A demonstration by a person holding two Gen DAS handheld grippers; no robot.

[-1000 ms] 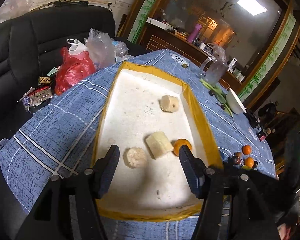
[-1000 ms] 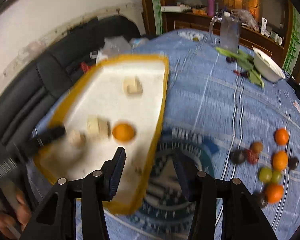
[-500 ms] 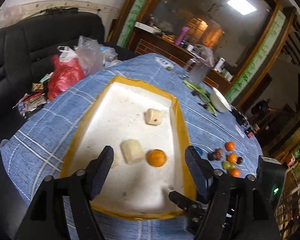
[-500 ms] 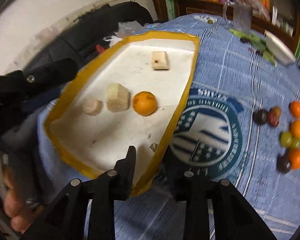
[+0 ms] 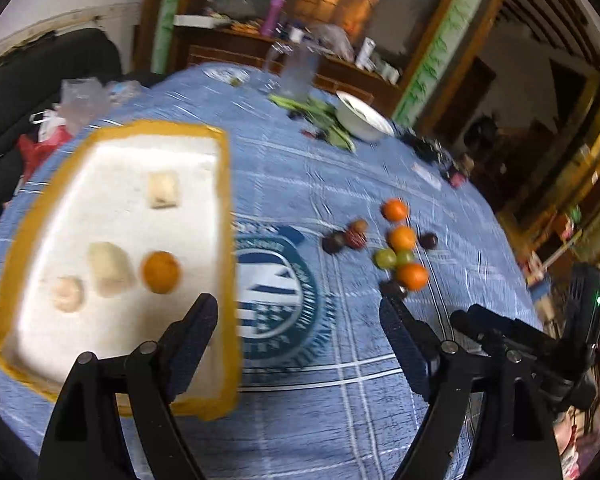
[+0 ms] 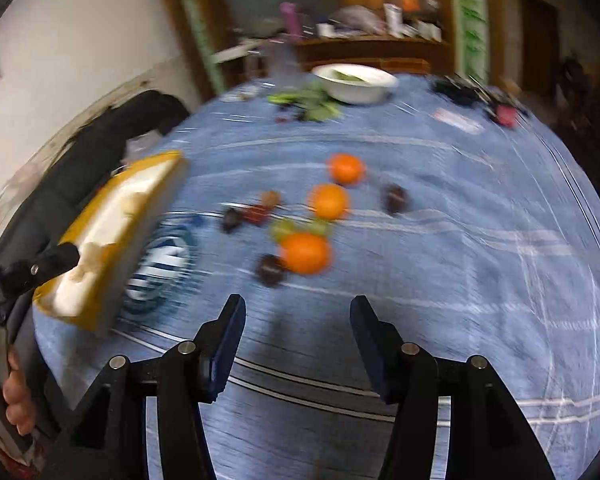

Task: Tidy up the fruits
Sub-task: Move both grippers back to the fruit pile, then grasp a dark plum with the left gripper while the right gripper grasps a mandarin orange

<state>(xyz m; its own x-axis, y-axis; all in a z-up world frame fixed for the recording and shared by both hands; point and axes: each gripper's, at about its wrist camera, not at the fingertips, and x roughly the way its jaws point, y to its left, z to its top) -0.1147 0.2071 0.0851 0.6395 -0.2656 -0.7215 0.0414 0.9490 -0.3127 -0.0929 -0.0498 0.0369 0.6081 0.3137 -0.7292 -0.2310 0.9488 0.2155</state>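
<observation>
A white foam tray with a yellow rim (image 5: 226, 216) lies on the blue tablecloth. In it are an orange (image 5: 160, 272) and three pale fruit chunks (image 5: 110, 268). The tray also shows at the left of the right wrist view (image 6: 100, 308). Loose on the cloth are three oranges (image 5: 412, 276) (image 6: 304, 254), green fruits (image 5: 386, 258) and several dark small fruits (image 6: 270, 270). My left gripper (image 5: 298, 312) is open and empty above the tray's right rim. My right gripper (image 6: 296, 312) is open and empty, just short of the nearest orange.
A white bowl (image 5: 362, 118) (image 6: 356, 82), green vegetables (image 5: 320, 120) and a clear jug (image 5: 296, 72) stand at the table's far side. Plastic bags (image 5: 56, 128) lie on a black sofa to the left. Small items (image 6: 500, 112) lie at the far right.
Both grippers have swung right, from over the tray towards the loose fruit. The right gripper's jaws have opened wider. The tray's contents have not moved.
</observation>
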